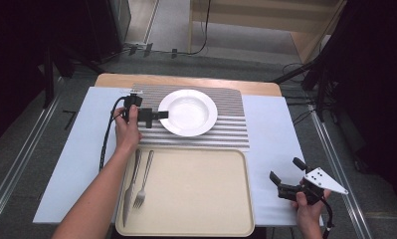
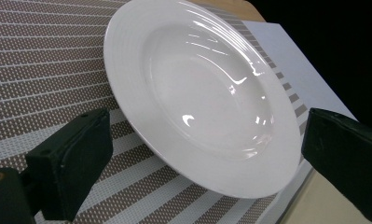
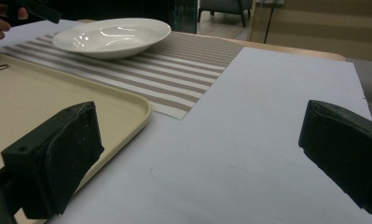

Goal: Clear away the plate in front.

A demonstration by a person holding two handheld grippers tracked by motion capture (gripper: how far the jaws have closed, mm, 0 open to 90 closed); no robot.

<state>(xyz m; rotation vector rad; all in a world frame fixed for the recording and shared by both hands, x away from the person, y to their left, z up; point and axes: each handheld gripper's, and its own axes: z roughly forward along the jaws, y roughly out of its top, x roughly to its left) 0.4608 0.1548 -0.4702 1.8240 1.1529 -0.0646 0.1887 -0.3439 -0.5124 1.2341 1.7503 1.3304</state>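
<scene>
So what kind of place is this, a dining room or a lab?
Probably a lab or studio set up as a dining spot: a plate on a striped placemat, beside a tray holding cutlery, with dark curtains and floor cables around.

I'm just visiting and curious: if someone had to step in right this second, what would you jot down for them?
Left tongs: open, at the near-left rim of the white plate, not gripping it yet.
Right tongs: open, holding nothing, over the white table cover to the right of the tray.
Plate sits on the striped placemat. Knife and fork lie side by side at the tray's left edge.
Done: left tongs lined up with the plate.
Left: probably close on the rim and move the plate; where it goes I can't tell.
</scene>
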